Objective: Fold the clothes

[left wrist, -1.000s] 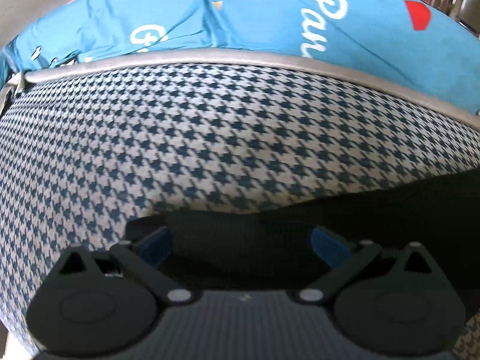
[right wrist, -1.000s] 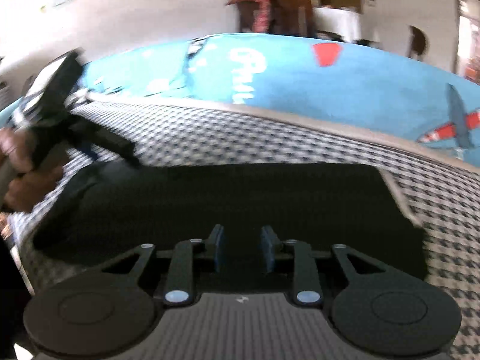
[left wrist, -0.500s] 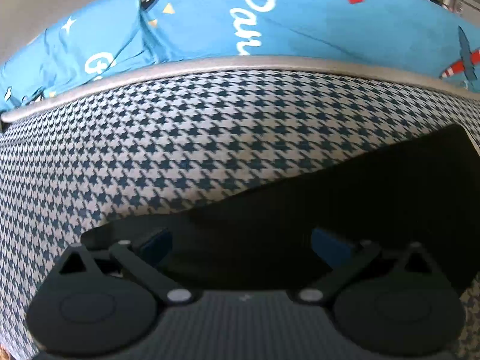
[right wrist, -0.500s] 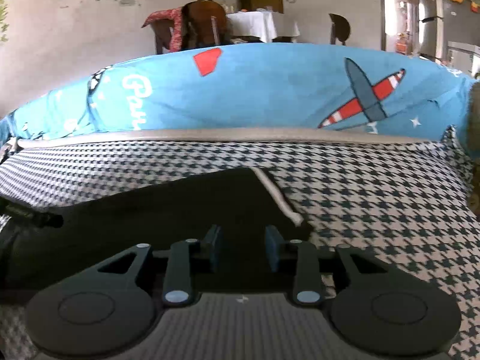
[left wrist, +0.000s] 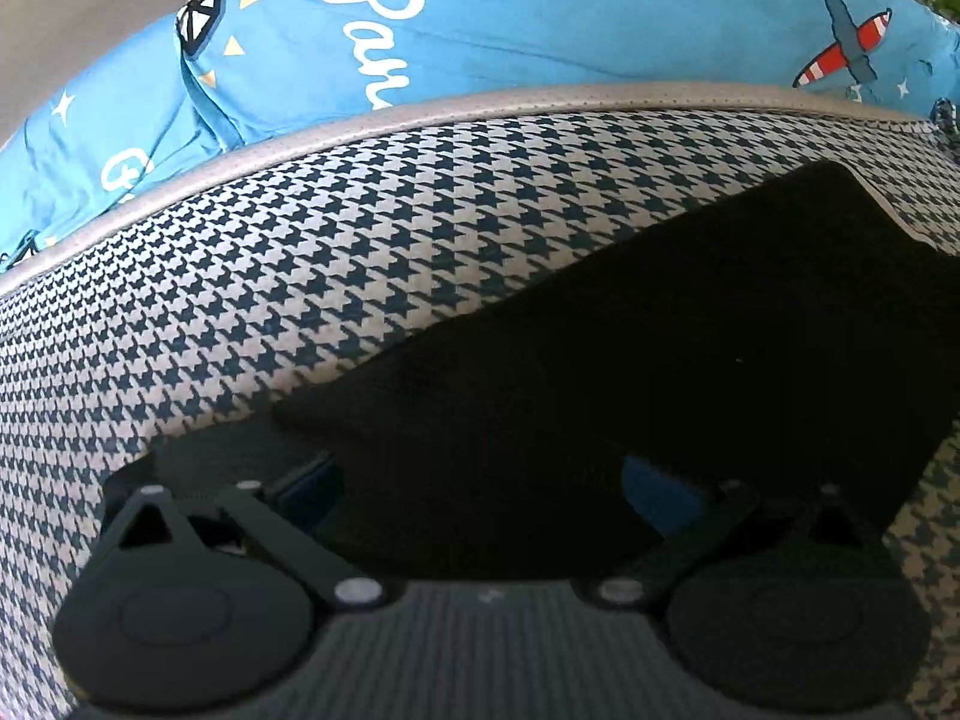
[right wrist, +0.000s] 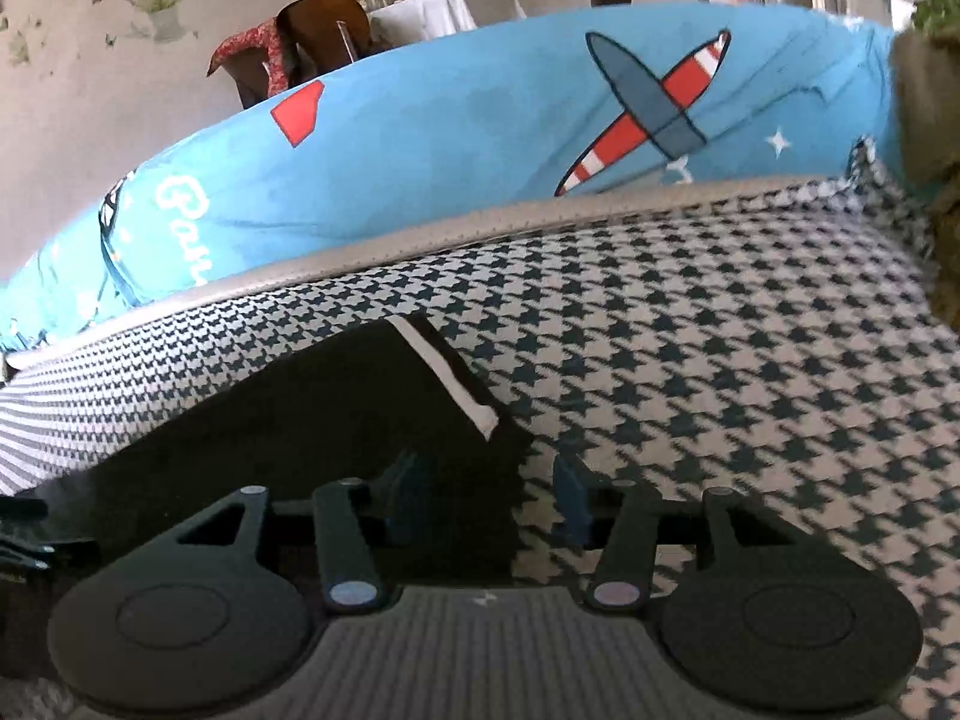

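Since half a second ago the right gripper [right wrist: 489, 501] has parted its blue-padded fingers, which then stood close together over the black folded garment [right wrist: 336, 414]; now they stand apart with nothing between them, the left one over the garment's near corner and the right one over bare cover. The left gripper [left wrist: 480, 483] has its fingers wide apart, as before, straddling the garment's near edge without clamping it, and more of the cloth shows in its view than a second ago. The garment [left wrist: 660, 372] lies flat, a matte, dense black slab with straight folded edges and a narrow white band along its right-hand end, on the navy-and-white houndstooth woven cover [left wrist: 300, 276] of the bed. A pale grey, finely dotted piping [left wrist: 540, 102] rims that cover. Beyond it bulges a smooth, soft turquoise quilt printed with white script, a red shape and a red-striped aeroplane [right wrist: 456, 138].
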